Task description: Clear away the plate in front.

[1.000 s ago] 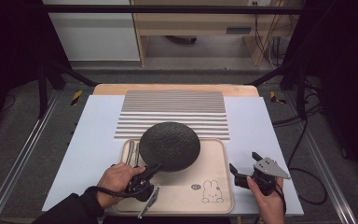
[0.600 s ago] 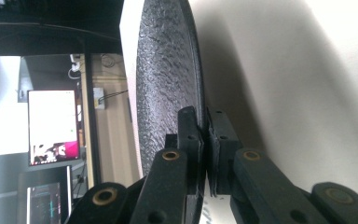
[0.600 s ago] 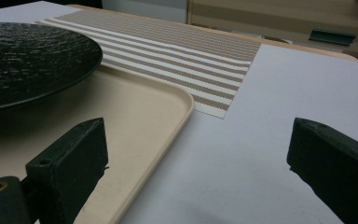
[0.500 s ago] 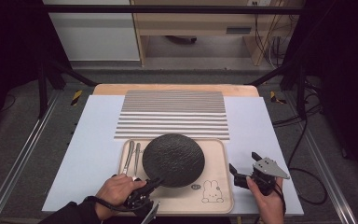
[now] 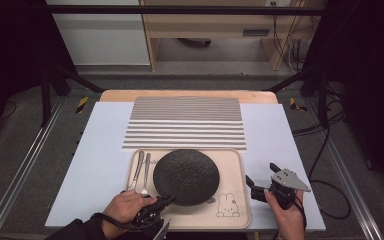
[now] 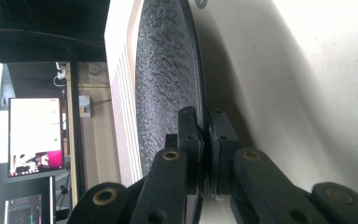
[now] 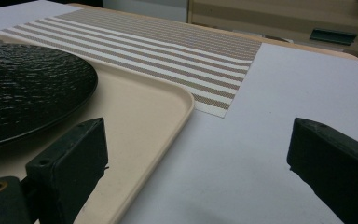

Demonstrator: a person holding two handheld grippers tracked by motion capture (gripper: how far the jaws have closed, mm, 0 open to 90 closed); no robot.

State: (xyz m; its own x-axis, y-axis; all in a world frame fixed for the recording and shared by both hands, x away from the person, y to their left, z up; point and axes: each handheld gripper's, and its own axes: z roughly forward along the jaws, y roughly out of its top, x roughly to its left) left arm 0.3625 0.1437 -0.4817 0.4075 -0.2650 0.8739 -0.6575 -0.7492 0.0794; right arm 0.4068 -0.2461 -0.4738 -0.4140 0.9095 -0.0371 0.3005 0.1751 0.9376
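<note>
Both grippers, left gripper [image 5: 161,204] and right gripper [image 5: 261,186], are black with brass-looking pivot rivets; the right carries a grey triangular plate; the left sleeve [image 5: 80,231] seems dark.

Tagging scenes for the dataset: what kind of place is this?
Likely a lab recording bench dressed as a dining setup: black frame rails, floor cables, a monitor, and a beige tray holding a black plate.

No wording can be read for certain. The beige tray [image 5: 232,165] bears a printed line-drawn rabbit [image 5: 226,205] near its front right corner, and faint script, possibly a brand name, at its far left corner, too small to read. A monitor [image 6: 35,135] shows illegible content.
</note>
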